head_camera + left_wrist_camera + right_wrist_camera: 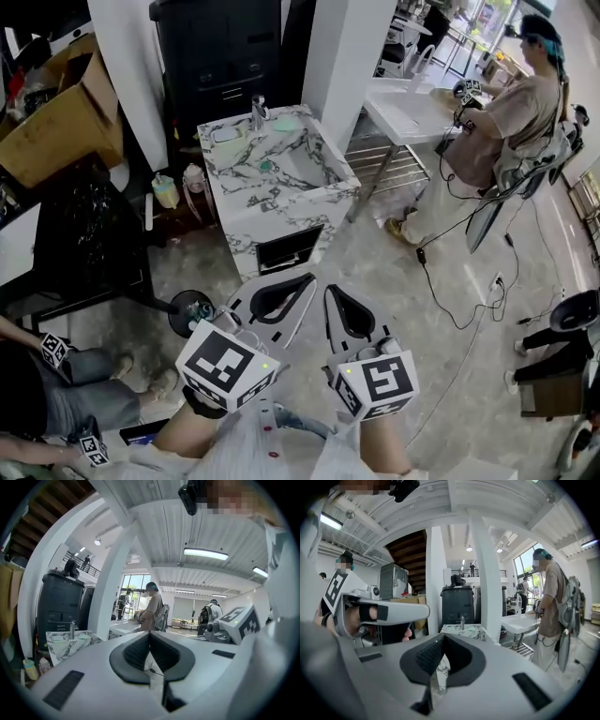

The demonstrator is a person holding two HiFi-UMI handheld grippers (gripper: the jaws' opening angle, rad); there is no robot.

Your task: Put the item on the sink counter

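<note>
Head view, left to right. A box point(56, 112) lies at the far left, well apart from the work. Two bottles point(166, 191) stand on the floor point(394, 281) just beside the left wall of the marble counter point(246, 214). The counter has a sunken basin and a tap point(258, 111) at its far edge. Small greenish things lie by the tap and in the basin, too small to name.

Nearer the camera, the left gripper point(309, 279) and the right gripper point(330, 292) are held side by side, close together, both aimed towards the counter. Each claw is pinched together and empty. The left gripper view shows its pads point(136, 651) meeting at the tips with only floor behind them. The right gripper view shows the same, with its pads point(429, 656) closed and the counter straight ahead.

The item is therefore in neither claw. Which object it is cannot be told. The bottles by the counter are possible candidates, though that is a guess. Closed, empty claws carried level probably suit a walk across open floor, so the pick-up appears not yet done.

At the right, a person point(487, 122) stands at a white table point(403, 108), apart from the counter, with cables trailing on the floor.
</note>
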